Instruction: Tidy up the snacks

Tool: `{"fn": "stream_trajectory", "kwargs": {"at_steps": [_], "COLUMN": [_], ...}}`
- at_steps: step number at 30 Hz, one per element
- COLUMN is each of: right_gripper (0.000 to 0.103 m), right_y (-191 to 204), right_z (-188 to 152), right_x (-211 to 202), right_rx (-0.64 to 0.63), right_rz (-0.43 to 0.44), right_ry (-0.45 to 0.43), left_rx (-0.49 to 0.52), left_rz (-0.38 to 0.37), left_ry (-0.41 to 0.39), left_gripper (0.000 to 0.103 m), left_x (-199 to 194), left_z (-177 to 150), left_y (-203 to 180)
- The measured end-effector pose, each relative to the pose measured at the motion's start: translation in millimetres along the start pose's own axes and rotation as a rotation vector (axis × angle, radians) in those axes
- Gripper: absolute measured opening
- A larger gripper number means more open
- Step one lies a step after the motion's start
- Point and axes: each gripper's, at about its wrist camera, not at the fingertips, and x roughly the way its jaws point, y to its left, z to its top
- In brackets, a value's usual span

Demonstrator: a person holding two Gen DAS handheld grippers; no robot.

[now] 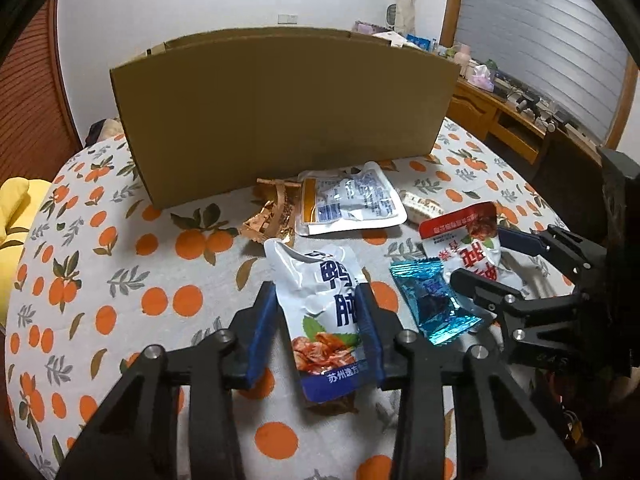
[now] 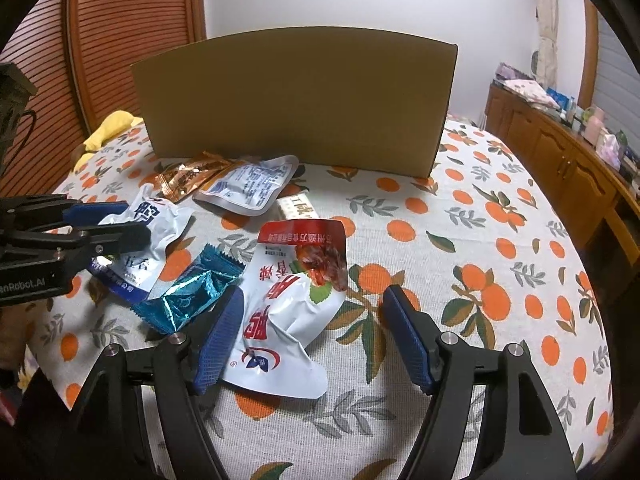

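"enRobot.AI" on left hand-held gripper (image 2: 120, 228); "鸭" on blue-white pouch (image 1: 324, 300).

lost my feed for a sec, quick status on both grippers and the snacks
Left hand-held gripper shut on blue-and-white pouch. Right hand-held gripper open around red-and-white pouch. Cardboard box behind the pile, path clear.

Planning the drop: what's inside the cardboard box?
Cannot tell. The cardboard box shows only its plain front wall and top rim in both views; its inside is hidden.
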Motion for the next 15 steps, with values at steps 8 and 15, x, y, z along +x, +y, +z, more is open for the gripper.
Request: {"fn": "stream_trajectory", "kwargs": {"at_steps": [8, 15], "right_gripper": [0.067, 0.036], "right_y": [0, -1], "right_z": [0, 0], "right_x": [-1, -4], "right_rx": [0.0, -0.004], "right_rz": [0.003, 0.029], "right_ry": [-0.004, -0.011], "left_rx": [0.019, 0.003], "left_rz": [-0.017, -0.016], "left_ry": [-0.037, -0.065], "left_gripper": [0.038, 0.038], "left_x": [-16, -27], "left_z": [3, 6], "left_y": [-9, -4]}}
